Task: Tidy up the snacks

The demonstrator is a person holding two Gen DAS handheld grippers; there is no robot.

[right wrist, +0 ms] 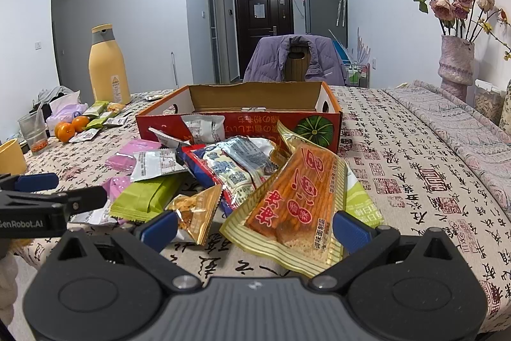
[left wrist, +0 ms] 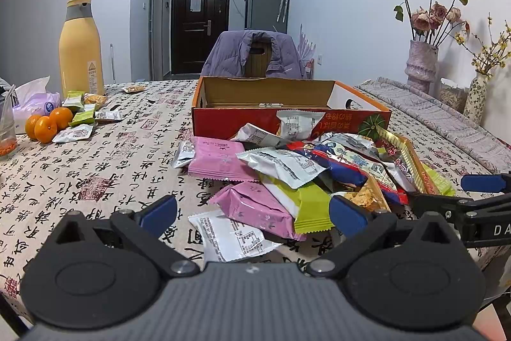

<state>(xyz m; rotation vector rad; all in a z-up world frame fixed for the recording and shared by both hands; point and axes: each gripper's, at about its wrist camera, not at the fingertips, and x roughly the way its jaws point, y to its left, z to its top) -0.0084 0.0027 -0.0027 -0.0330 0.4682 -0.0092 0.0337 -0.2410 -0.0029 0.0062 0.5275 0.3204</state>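
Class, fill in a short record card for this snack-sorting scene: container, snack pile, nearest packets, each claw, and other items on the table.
container: red cardboard box, open, no snacks visible inside
snack pile: loose packets heaped in front of the box
nearest to right claw: orange-and-gold packet
nearest to left claw: pink packet, white packet
claws: both open, empty
other items: yellow bottle, oranges, flower vase

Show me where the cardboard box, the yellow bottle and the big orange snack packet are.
cardboard box (right wrist: 242, 123), right wrist view, red front wall.
yellow bottle (left wrist: 80, 53), left wrist view, middle of its body.
big orange snack packet (right wrist: 297, 194), right wrist view, centre of the printed face.
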